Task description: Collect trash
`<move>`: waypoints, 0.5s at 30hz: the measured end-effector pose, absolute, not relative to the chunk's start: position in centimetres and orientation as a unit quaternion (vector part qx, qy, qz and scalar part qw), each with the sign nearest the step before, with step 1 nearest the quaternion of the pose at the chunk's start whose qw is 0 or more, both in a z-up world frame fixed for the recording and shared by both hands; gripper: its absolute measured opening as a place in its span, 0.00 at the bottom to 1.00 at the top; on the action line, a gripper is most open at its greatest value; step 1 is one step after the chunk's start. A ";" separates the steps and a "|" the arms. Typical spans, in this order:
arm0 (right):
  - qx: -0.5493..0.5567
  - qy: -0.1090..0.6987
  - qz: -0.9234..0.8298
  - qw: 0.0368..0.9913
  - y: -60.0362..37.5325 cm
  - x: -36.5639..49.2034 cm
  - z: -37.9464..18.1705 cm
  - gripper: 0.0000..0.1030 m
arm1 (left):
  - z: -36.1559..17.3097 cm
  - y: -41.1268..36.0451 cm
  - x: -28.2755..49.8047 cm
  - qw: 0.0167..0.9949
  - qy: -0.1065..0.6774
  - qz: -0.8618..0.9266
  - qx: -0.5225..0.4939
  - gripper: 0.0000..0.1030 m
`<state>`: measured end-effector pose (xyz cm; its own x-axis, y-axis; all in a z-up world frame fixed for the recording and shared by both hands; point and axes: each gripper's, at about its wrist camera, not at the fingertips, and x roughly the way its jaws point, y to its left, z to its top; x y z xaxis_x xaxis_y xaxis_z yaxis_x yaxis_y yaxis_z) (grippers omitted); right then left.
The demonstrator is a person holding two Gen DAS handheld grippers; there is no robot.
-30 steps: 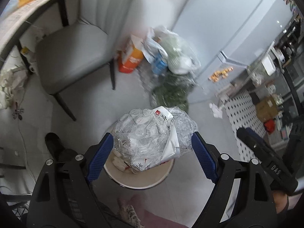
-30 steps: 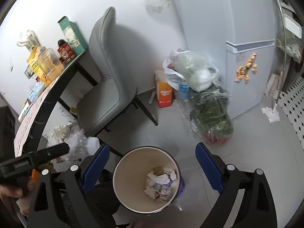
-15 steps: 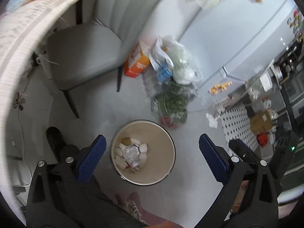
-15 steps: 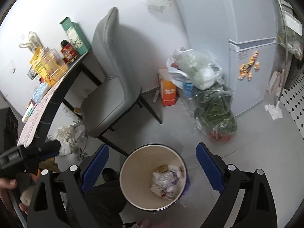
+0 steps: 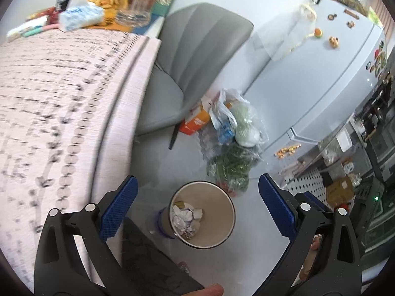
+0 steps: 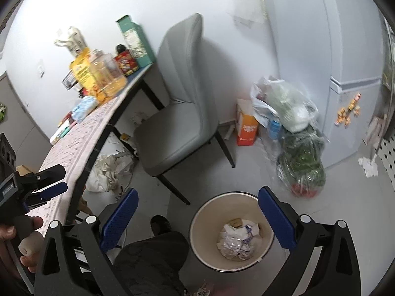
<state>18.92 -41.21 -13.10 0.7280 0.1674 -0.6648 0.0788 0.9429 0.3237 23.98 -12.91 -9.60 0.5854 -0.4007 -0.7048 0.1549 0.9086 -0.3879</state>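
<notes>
A round beige trash bin (image 5: pixel 227 222) stands on the floor and holds crumpled plastic and paper trash (image 5: pixel 186 219). My left gripper (image 5: pixel 197 209) is open and empty, high above the bin beside the table edge. My right gripper (image 6: pixel 197 218) is open and empty above the bin (image 6: pixel 205 234), with the trash (image 6: pixel 237 240) inside it. The left gripper also shows at the left of the right wrist view (image 6: pixel 47 190), over the table edge.
A table with a patterned pink cloth (image 5: pixel 56 103) carries bottles, boxes and a tissue pack (image 5: pixel 81 17). A grey chair (image 6: pixel 177 113) stands beside it. Plastic bags (image 6: pixel 296 128) and an orange carton (image 6: pixel 246 128) lie by the white fridge (image 5: pixel 321 74). Crumpled paper (image 6: pixel 108 170) lies under the table.
The left gripper opened and dropped the crumpled plastic wrapper into the bin, then rose and swung left toward the table. The right gripper rose a little, still open.
</notes>
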 end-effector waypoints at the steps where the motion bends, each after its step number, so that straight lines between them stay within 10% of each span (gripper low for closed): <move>1: 0.163 0.367 0.030 0.915 -40.5 18.9 -12.7 0.92 | -9.3 -12.2 23.7 0.881 0.423 -0.152 -0.145 0.94; 15: 0.120 0.362 0.076 0.921 -32.0 16.5 -6.4 0.92 | -3.8 -4.4 17.0 0.914 0.367 -0.083 -0.150 0.94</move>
<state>16.53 -32.00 -6.37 0.7270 0.2264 -0.6482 -0.0522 0.9596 0.2766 16.99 -4.42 -3.77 0.7174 -0.2618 -0.6456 0.0416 0.9411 -0.3354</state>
